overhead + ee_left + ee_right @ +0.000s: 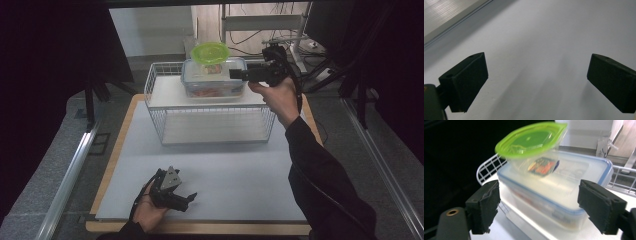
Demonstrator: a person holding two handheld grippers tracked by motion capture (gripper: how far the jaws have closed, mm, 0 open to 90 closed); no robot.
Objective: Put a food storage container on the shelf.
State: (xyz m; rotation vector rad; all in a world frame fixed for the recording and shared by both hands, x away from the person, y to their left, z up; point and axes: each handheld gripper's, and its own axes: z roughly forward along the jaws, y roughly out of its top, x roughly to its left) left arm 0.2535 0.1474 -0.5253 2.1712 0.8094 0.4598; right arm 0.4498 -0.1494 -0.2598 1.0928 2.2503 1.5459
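High view: right claw [235, 74] spread wide beside the blue-rimmed box [214, 80], gripping nothing; left claw [186, 200] also released on the counter [235, 175].

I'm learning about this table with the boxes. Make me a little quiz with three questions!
1. True or false: the green-lidded tub sits on top of the blue-rimmed box.
2. Where does the blue-rimmed box stand? A) on the table B) on the top shelf of the white wire rack C) on the floor
3. Fill in: the left gripper rests low over the table with its jaws ____.

Key
1. True.
2. B.
3. Open; nothing lies between them. The right gripper, its jaws apart, faces the box.
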